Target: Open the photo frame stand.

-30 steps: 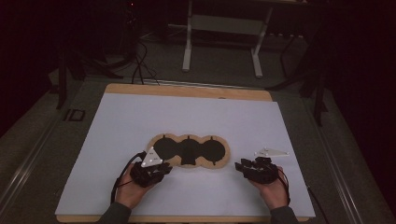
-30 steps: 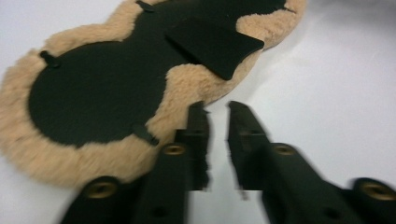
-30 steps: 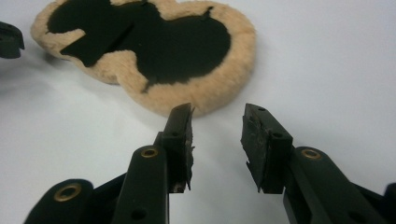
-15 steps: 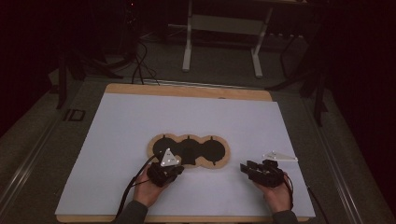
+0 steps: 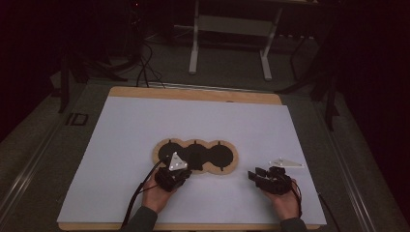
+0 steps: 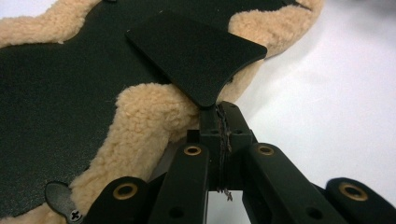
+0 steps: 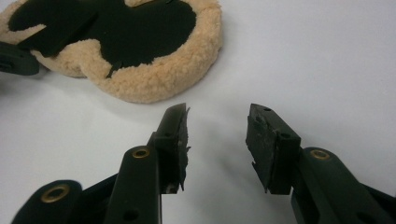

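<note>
A three-lobed black mat with a tan fleece rim [image 5: 196, 155] lies on the white table top [image 5: 193, 121]. My left gripper [image 5: 180, 170] is at the mat's near left lobe. In the left gripper view its jaws [image 6: 215, 116] are shut on the corner of a thin black flap [image 6: 196, 51] that lifts off the mat beside the fleece rim [image 6: 149, 112]. My right gripper [image 5: 255, 175] rests to the right of the mat, apart from it. Its jaws [image 7: 217, 135] have just been opening and stand open over bare table with nothing between them; the mat [image 7: 154, 77] lies beyond them.
The white sheet covers a wooden board whose far edge [image 5: 193, 94] shows. Behind the table are a metal stand [image 5: 232, 43] and cables on the dark floor [image 5: 145, 67]. White surface runs all round the mat.
The left hand has moved right to the mat's near left lobe and its grey plate now tips up. The right hand has stayed about where it was.
</note>
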